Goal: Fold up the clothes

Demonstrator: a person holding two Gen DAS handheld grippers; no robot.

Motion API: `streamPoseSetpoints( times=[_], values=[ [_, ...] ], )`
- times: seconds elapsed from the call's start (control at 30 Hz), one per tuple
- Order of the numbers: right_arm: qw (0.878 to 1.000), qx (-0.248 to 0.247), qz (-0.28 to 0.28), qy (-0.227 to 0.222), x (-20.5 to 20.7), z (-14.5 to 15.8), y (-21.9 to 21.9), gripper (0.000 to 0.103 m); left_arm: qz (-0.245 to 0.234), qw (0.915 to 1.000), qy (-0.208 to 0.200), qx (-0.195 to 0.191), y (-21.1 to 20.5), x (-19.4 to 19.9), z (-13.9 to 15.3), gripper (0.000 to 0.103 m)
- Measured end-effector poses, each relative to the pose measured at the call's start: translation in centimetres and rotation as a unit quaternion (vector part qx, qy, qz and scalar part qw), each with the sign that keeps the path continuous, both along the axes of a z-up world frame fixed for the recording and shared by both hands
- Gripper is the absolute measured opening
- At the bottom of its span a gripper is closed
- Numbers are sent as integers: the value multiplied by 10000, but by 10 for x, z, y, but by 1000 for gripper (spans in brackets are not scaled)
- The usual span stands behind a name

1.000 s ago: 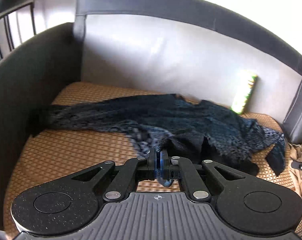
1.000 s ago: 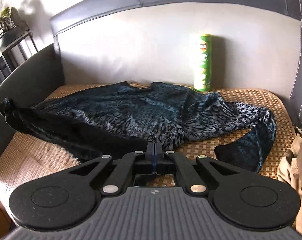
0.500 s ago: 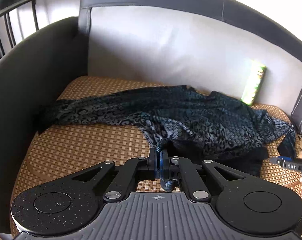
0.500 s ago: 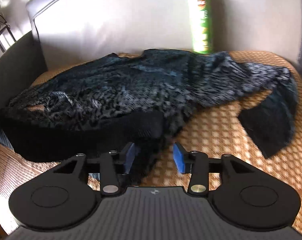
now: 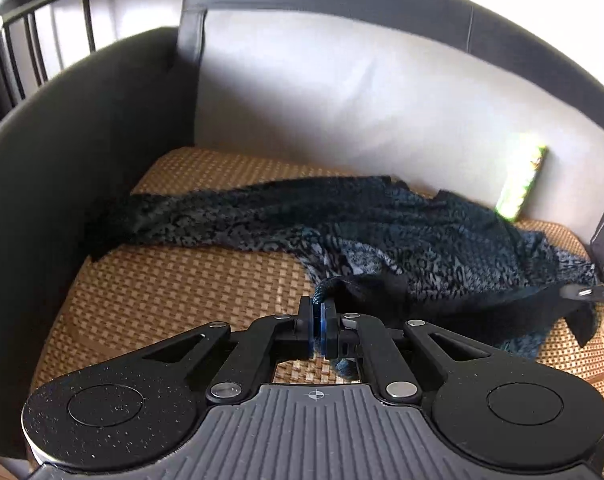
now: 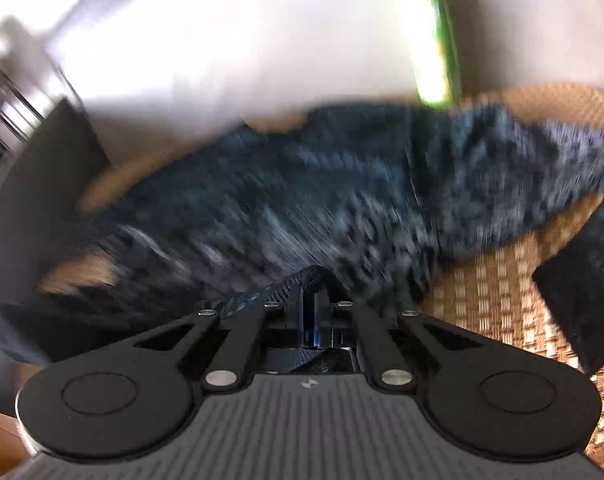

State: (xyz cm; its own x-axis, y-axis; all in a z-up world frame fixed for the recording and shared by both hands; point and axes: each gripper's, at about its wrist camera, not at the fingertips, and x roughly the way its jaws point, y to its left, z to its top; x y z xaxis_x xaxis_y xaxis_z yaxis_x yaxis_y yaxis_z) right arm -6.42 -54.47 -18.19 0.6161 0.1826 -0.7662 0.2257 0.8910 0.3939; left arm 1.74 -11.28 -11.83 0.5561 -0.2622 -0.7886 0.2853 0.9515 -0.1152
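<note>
The left gripper (image 5: pixel 317 312) is clenched on a dark edge of the garment (image 5: pixel 401 232), near the front of the woven mat (image 5: pixel 174 292). The right gripper (image 6: pixel 310 312) pinches another fold of the same patterned cloth, its jaws drawn together on it, though that view is blurred. The garment sprawls across the mat from left to right. Farther back, a green can (image 5: pixel 521 184) leans against the pale sofa back (image 5: pixel 341 92).

Garment (image 5: pixel 401 236) lies across woven seat mat (image 5: pixel 174 292) of sofa (image 5: pixel 321 92). Snack canister (image 5: pixel 521 184) stands behind garment, against backrest, at right.
</note>
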Motion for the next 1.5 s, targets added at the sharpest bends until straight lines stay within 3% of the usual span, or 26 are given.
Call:
streamPoseSetpoints(
  times=[0.2,0.27,0.33,0.47,0.67,0.7,0.77,0.87,1.0,1.1,1.17,1.5],
  values=[
    [9968,104,46,-788,-95,135,13,5,-470,9988,-85,-64,26,-20,32,0],
    [9963,47,-73,-859,-130,166,24,5,-728,9973,-33,-40,34,-30,36,0],
    [9967,64,-292,-750,-165,179,35,5,-1041,9945,106,76,40,-40,30,0],
    [9973,91,-721,38,-219,148,55,5,-1621,9844,568,376,45,-63,-1,0],
    [9849,149,-998,1408,-264,28,82,5,-2068,9606,1531,1048,48,-86,-95,0],
    [9817,144,-1016,1605,-268,8,87,5,-2091,9556,1723,1157,49,-87,-111,3],
    [9750,133,-1141,1901,-273,-24,94,5,-2056,9478,2045,1327,54,-87,-132,26],
    [9690,17,-1201,2160,-270,-52,101,9,-1812,9458,2343,1335,69,-82,-139,40],
    [9648,-198,-1130,2368,-265,-50,104,13,-1169,9595,2364,985,98,-80,-124,44],
    [9640,-383,-1291,2292,-271,-35,98,31,-734,9684,2327,513,106,-80,-113,46],
    [9633,-515,-1421,2216,-274,-23,94,35,-713,9711,2247,382,100,-81,-113,54],
    [9685,-599,-1199,2098,-251,-16,105,39,-1257,9606,2403,603,38,-83,-168,59]
  ],
)
